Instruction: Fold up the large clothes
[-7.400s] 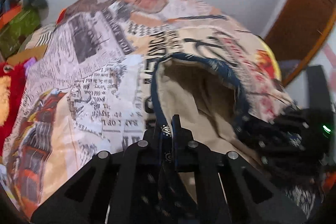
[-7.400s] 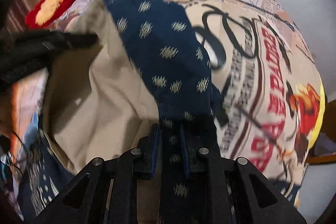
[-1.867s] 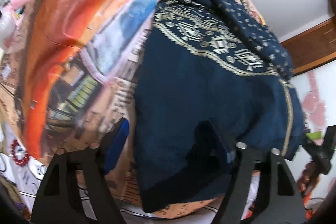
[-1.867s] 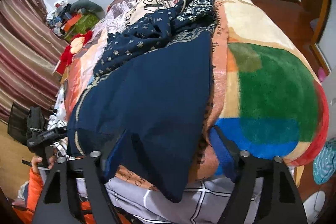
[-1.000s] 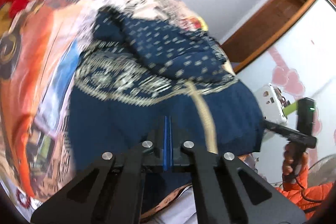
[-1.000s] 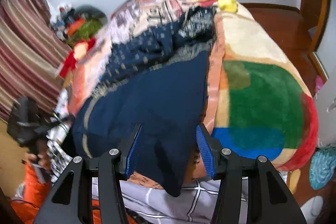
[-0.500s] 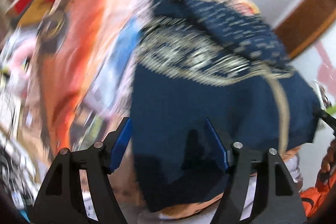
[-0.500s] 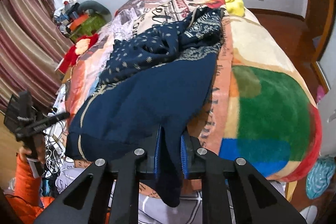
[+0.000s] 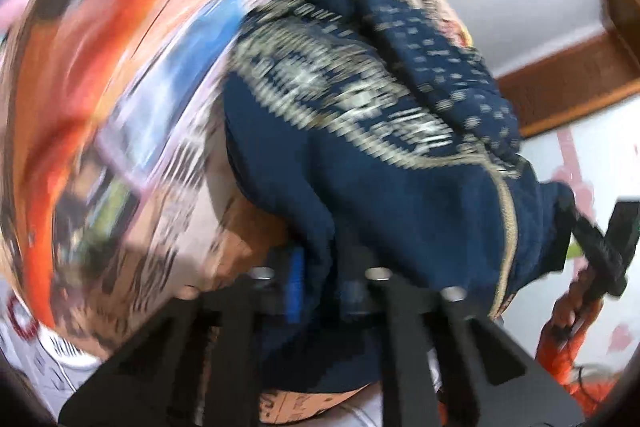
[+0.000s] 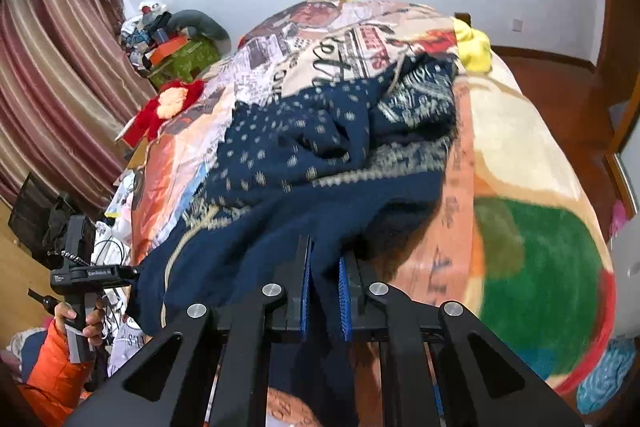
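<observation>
Since half a second ago your left gripper (image 9: 320, 279) has gone from spread to closing on the near hem of the navy garment (image 9: 360, 195); your right gripper (image 10: 325, 291) pinches the same hem tight. Outward, plain navy cloth meets a cream patterned band, then a dotted, bunched section, all on the printed bedspread (image 10: 520, 155).

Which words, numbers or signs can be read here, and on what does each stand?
None reads whole.
Bedspread: big script and red capitals, cut off by folds.
White label on the left tool, whose jaws are closing on the navy garment: too small.
Left wrist view: blurred.
</observation>
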